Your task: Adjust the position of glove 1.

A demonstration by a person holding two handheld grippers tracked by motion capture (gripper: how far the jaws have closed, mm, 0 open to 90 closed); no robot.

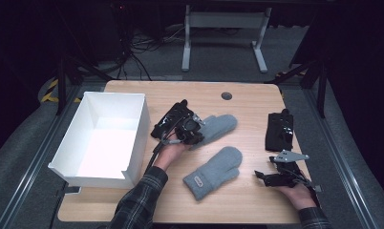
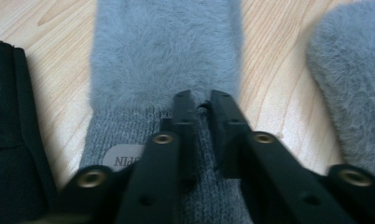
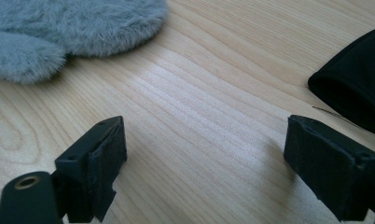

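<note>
**Far mitten's cuff pinched by the left fingers; long axis runs away toward two o'clock**

Dark surroundings frame a pale wooden worktop [image 1: 247, 102] in the high view. A white box [image 1: 104, 138] is seen at nine o'clock on it, a black folded item [image 1: 279, 130] at three o'clock, and two grey mittens near the centre. The left gripper [image 1: 190, 131] is laid on the cuff end of the far mitten [image 1: 218, 126], whose fuzzy body extends from the fingers toward two o'clock. The near mitten [image 1: 214, 171] lies just beside it at six o'clock, between the two hands. The right gripper [image 1: 276, 177] is held low at four o'clock, apart from both mittens.

From the left gripper view, the fingers are seen nearly closed on the ribbed cuff of the far mitten [image 2: 162, 56], a fold of knit pinched between them; the mitten's length runs straight ahead to twelve o'clock. A label [image 2: 125, 158] sits at their left.

From the right gripper view, the fingers are spread wide over bare wood, nothing between them; the near mitten [image 3: 73, 28] lies at eleven o'clock. The left hand is judged the one placed to carry the far mitten.
</note>
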